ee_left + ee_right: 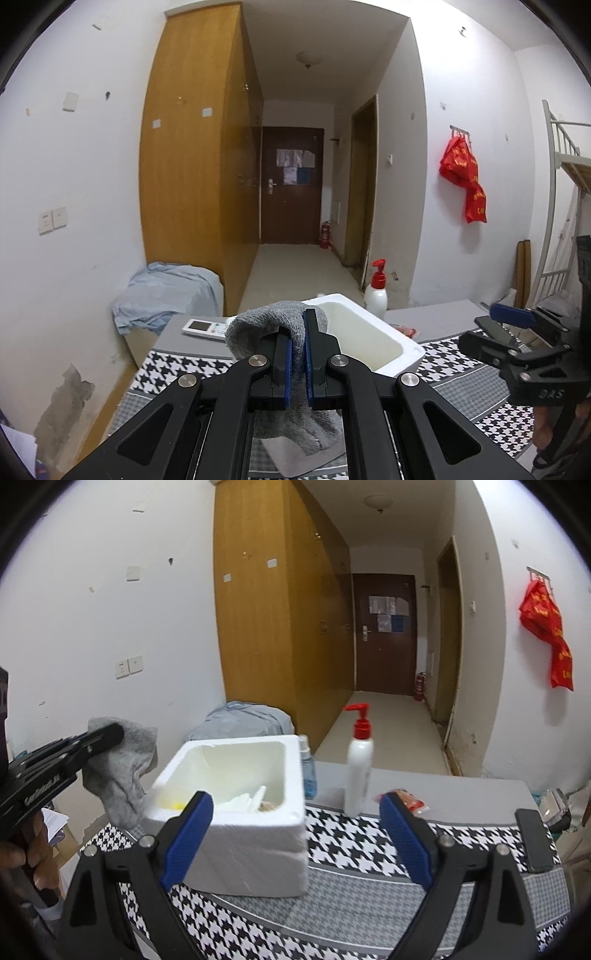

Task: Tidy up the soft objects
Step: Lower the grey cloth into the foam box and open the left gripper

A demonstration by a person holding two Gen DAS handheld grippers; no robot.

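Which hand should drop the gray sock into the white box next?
The left one, probably. The left gripper is already shut on the gray sock, holding it up just beside the white foam box. The right gripper is wide open with nothing in it.

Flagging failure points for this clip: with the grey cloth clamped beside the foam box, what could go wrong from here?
1. The grey cloth hangs from the left gripper to the left of the white foam box, outside it; released here, it would probably miss the box.
2. The dangling cloth end could snag the light-looking box's rim and shift or tip it.
3. The open right gripper sits close to the pump bottle; a sideways sweep might knock it over.
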